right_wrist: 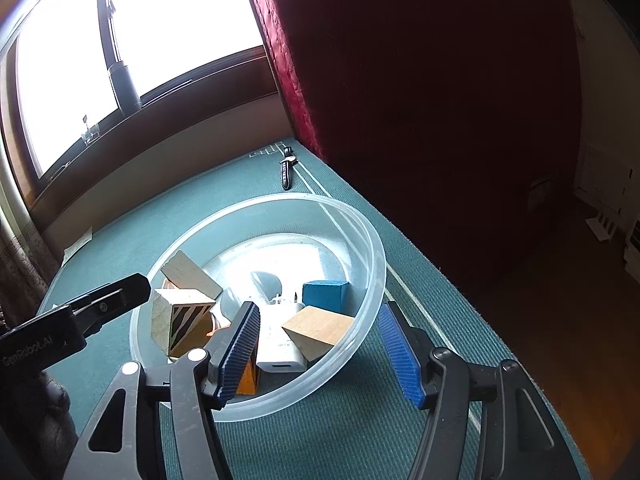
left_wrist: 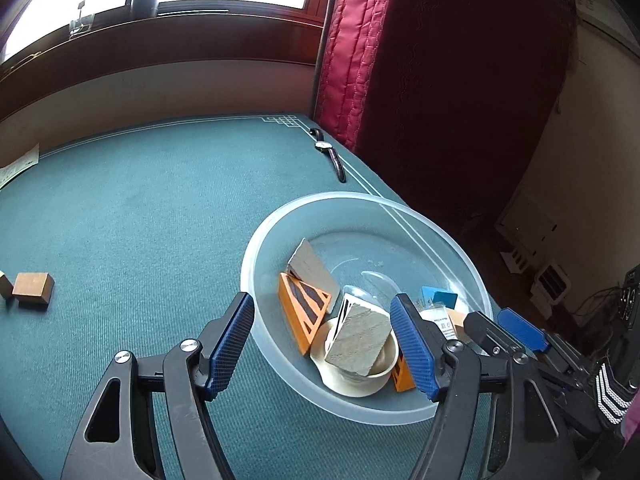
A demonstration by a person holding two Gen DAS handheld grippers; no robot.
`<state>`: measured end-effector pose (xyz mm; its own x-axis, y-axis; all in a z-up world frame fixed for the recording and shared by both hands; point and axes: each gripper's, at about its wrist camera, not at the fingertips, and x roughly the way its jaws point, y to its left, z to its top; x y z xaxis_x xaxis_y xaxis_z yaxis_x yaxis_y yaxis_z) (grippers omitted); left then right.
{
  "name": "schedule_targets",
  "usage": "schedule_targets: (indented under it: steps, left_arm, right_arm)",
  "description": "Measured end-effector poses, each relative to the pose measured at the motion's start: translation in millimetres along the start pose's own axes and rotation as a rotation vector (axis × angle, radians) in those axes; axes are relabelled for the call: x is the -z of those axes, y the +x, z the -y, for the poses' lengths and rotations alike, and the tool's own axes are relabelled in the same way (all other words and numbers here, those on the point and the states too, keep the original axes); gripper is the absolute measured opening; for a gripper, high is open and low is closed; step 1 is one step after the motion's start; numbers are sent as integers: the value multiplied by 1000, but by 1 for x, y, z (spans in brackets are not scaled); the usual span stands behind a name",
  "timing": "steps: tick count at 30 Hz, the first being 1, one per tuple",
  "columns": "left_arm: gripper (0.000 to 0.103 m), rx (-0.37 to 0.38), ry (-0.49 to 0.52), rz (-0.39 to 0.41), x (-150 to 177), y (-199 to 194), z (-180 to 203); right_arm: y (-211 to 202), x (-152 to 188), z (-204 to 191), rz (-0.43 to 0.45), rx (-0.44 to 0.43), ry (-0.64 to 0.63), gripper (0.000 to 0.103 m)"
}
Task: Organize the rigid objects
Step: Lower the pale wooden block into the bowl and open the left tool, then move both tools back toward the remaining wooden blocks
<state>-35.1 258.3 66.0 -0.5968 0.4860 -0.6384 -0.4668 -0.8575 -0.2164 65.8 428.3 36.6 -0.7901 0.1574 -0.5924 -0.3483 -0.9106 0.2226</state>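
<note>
A clear plastic bowl (left_wrist: pixel 280 216) sits on the green table near its right edge. It holds a grey wooden block (left_wrist: pixel 358 340) resting in a white dish (left_wrist: pixel 352 384), an orange striped triangle (left_wrist: pixel 304 312), a pale plank (left_wrist: pixel 312 268) and a blue block (left_wrist: pixel 440 296). My left gripper (left_wrist: pixel 322 304) hangs open over the bowl, its pads on either side of the grey block without touching it. My right gripper (right_wrist: pixel 320 312) is open and straddles the bowl's near rim (right_wrist: pixel 376 256), above a wooden wedge (right_wrist: pixel 316 332) and a white adapter (right_wrist: pixel 280 356). The blue block (right_wrist: pixel 324 296) lies behind them.
A brown wooden block (left_wrist: pixel 32 288) lies on the table at the far left. A wristwatch (left_wrist: pixel 330 154) lies at the far right corner. A red quilted panel (left_wrist: pixel 400 80) stands beside the table's right edge. A paper (left_wrist: pixel 20 164) rests at the far left edge.
</note>
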Motion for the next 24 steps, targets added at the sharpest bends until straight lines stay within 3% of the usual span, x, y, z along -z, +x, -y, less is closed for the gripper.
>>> schedule_targets:
  steps: [14, 18, 24]
  left_arm:
    - [73, -60, -7, -2, 15, -8, -14]
    - [83, -91, -5, -7, 17, -8, -17]
    - [85, -127, -20, -13, 22, -12, -31]
  right_arm:
    - [-3, 2, -5, 6, 2, -14, 68]
    - [-7, 3, -7, 26, 8, -8, 86]
    - [-10, 5, -10, 48, 15, -6, 97]
